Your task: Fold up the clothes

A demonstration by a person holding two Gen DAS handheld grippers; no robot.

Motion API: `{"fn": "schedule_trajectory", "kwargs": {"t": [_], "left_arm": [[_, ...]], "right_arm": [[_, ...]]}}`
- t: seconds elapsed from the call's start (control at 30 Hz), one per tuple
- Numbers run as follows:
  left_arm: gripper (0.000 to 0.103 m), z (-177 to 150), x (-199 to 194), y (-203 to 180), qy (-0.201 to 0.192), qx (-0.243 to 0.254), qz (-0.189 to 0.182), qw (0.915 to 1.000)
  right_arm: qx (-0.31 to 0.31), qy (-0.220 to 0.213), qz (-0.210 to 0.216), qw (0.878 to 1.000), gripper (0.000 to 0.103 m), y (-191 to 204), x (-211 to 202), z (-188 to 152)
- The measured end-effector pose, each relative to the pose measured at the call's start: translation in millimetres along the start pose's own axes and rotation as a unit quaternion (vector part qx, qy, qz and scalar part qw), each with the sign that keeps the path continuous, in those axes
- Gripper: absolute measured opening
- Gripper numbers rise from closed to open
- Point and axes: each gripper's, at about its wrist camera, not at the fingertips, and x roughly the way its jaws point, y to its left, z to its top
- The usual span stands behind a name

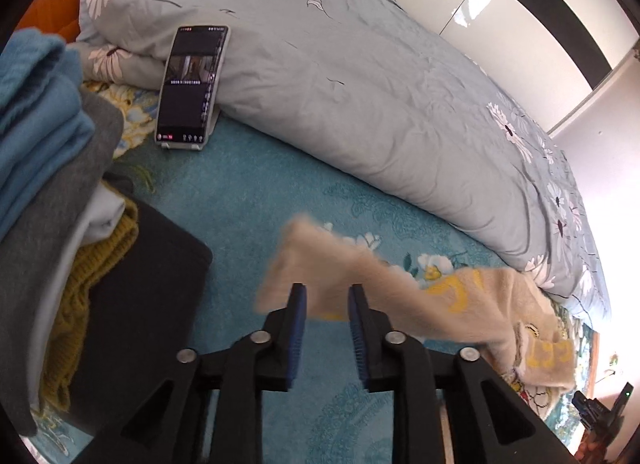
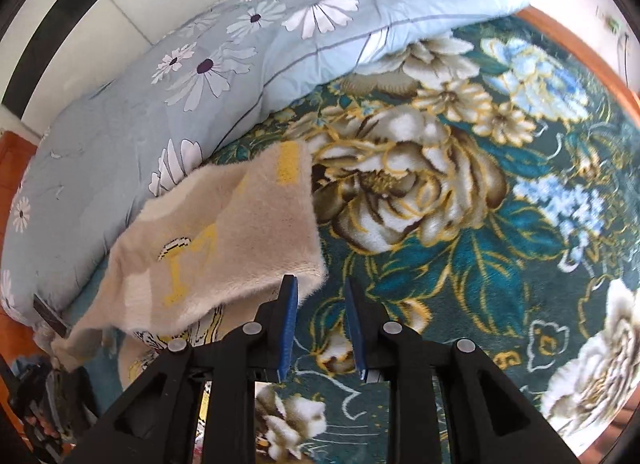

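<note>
A fuzzy beige garment (image 1: 420, 296) with yellow letters lies on the teal floral blanket (image 1: 248, 200); one end lifts and blurs just beyond my left gripper (image 1: 327, 292). The left gripper's blue pads stand apart with nothing between them. In the right wrist view the same garment (image 2: 224, 240) lies to the left, its corner next to the left pad of my right gripper (image 2: 318, 284). The right gripper is open and empty over the blanket (image 2: 460, 264).
A stack of folded clothes (image 1: 52, 192), blue, grey, mustard and black, stands at the left. A phone (image 1: 190, 84) leans on the rolled light-blue daisy duvet (image 1: 360, 84), which runs along the back, also in the right view (image 2: 160, 104). An orange bed frame (image 2: 580, 48) edges the blanket.
</note>
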Motion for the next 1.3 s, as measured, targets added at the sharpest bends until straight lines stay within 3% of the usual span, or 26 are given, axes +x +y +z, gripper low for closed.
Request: {"fn": "schedule_trajectory", "kwargs": {"t": [0.1, 0.17, 0.3, 0.43, 0.53, 0.67, 0.83, 0.93, 1.0, 1.13, 1.3], "left_arm": [[0.044, -10, 1, -4, 0.007, 0.003, 0.006, 0.9999], [0.047, -16, 4, -9, 0.020, 0.008, 0.000, 0.9998], [0.050, -27, 8, -21, 0.033, 0.022, -0.011, 0.9992], [0.054, -35, 12, -38, 0.047, 0.038, -0.028, 0.9978], [0.057, -38, 15, -54, 0.049, 0.062, -0.038, 0.9962], [0.060, -41, 20, -71, 0.050, 0.084, -0.051, 0.9940], [0.061, -45, 33, -87, 0.066, 0.096, -0.068, 0.9909], [0.061, -48, 37, -92, 0.073, 0.100, -0.074, 0.9895], [0.061, -49, 37, -95, 0.075, 0.103, -0.077, 0.9889], [0.061, -49, 35, -94, 0.067, 0.097, -0.074, 0.9903], [0.061, -47, 30, -91, 0.060, 0.091, -0.072, 0.9914]], "right_arm": [[-0.063, -0.024, -0.009, 0.998, 0.027, 27, -19, -4], [-0.117, -0.016, 0.006, 0.993, 0.035, 60, -12, -9], [-0.201, 0.035, 0.039, 0.978, 0.039, 127, 34, -28], [-0.279, 0.088, 0.038, 0.955, 0.039, 180, 84, -53], [-0.330, 0.111, 0.020, 0.937, 0.044, 203, 112, -70], [-0.346, 0.119, -0.002, 0.931, 0.046, 211, 131, -75], [-0.325, 0.118, 0.002, 0.938, 0.044, 204, 132, -72], [-0.316, 0.114, 0.001, 0.942, 0.029, 200, 130, -70], [-0.307, 0.111, 0.008, 0.945, 0.012, 197, 126, -68], [-0.288, 0.096, 0.026, 0.952, 0.009, 190, 113, -60], [-0.219, 0.052, 0.058, 0.973, 0.008, 157, 77, -35]]}}
